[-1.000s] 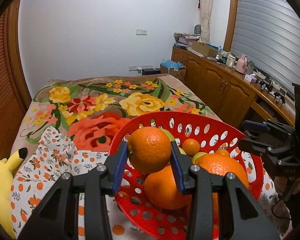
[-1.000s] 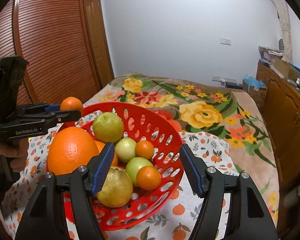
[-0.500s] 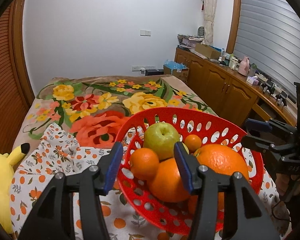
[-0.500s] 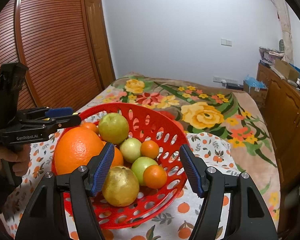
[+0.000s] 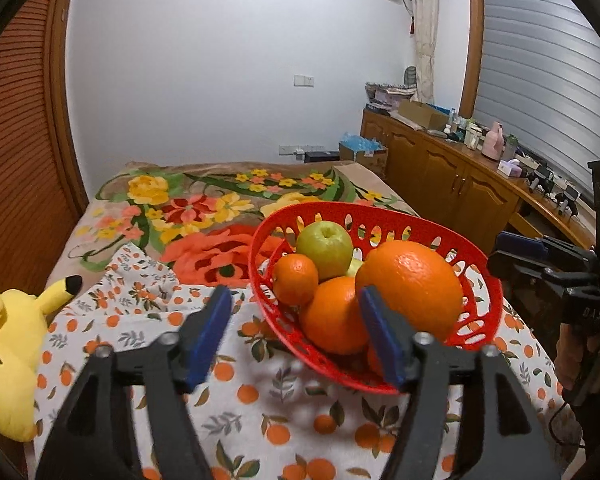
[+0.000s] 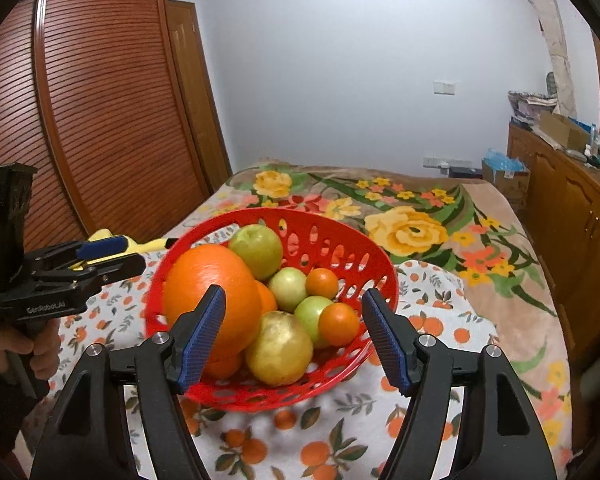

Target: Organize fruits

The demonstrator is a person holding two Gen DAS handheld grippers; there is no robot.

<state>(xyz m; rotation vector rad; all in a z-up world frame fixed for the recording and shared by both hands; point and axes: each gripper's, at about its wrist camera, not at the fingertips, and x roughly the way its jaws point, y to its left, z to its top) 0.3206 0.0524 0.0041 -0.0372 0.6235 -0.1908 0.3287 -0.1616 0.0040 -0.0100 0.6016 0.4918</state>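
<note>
The red basket point(image 6: 380, 276) on the orange-print cloth point(image 5: 260, 400) holds every fruit in view, from the big orange point(image 6: 210, 284) to the small tangerine point(image 5: 295, 279). Both the left gripper point(image 5: 294, 336) and right gripper point(image 6: 294, 334) are empty; their jaws have just been opening, so sorting looks nearly done.

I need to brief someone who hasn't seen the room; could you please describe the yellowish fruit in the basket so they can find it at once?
Find the red perforated basket on the orange-print cloth on the bed. In the right wrist view, the yellowish fruit lies at the basket's near edge, just right of the large orange. It is the only dull golden fruit; its neighbours are green or bright orange.
</note>
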